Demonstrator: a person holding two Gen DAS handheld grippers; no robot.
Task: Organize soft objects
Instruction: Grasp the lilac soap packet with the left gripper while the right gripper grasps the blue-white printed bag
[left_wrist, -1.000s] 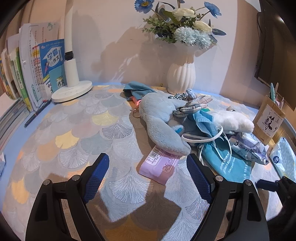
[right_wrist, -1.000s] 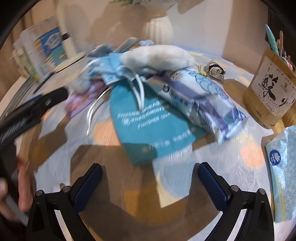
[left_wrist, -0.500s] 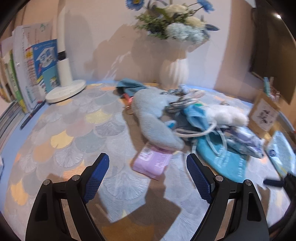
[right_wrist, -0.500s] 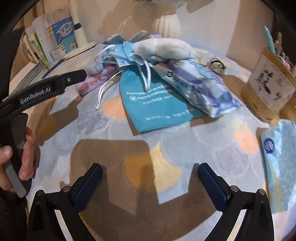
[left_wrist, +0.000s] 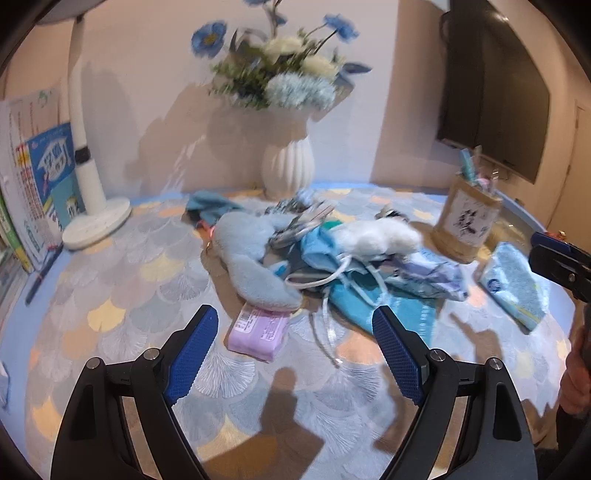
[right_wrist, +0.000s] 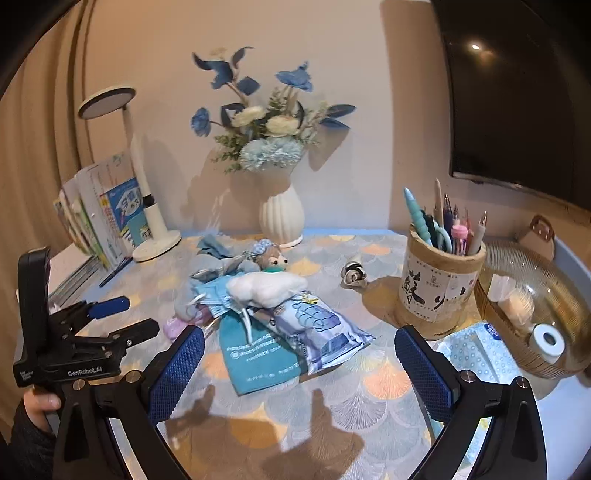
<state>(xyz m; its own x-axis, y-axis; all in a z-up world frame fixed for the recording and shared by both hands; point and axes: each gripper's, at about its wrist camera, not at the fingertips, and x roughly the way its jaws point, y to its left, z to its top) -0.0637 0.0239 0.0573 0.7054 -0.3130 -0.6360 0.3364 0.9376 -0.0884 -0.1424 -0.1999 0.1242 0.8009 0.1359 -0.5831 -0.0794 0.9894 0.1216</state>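
— Beside the white vase (right_wrist: 281, 216), what is there to tidy?

— A heap of soft things: a blue plush toy (left_wrist: 247, 258), a white fluffy toy (right_wrist: 266, 288) on top, a teal drawstring bag (right_wrist: 255, 354) at the front.

— Are the grabbers ready?

— Yes. The left gripper (left_wrist: 291, 350) and right gripper (right_wrist: 300, 369) are both wide and hold nothing.

— What first?

— I think the white fluffy toy. Pinch its middle and lift slowly, so the bag strings don't come too.

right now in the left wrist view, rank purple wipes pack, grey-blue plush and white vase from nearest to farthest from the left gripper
1. Purple wipes pack: just ahead of the left gripper, between its open fingers.
2. Grey-blue plush: behind the pack, mid-table.
3. White vase: farthest, by the back wall.
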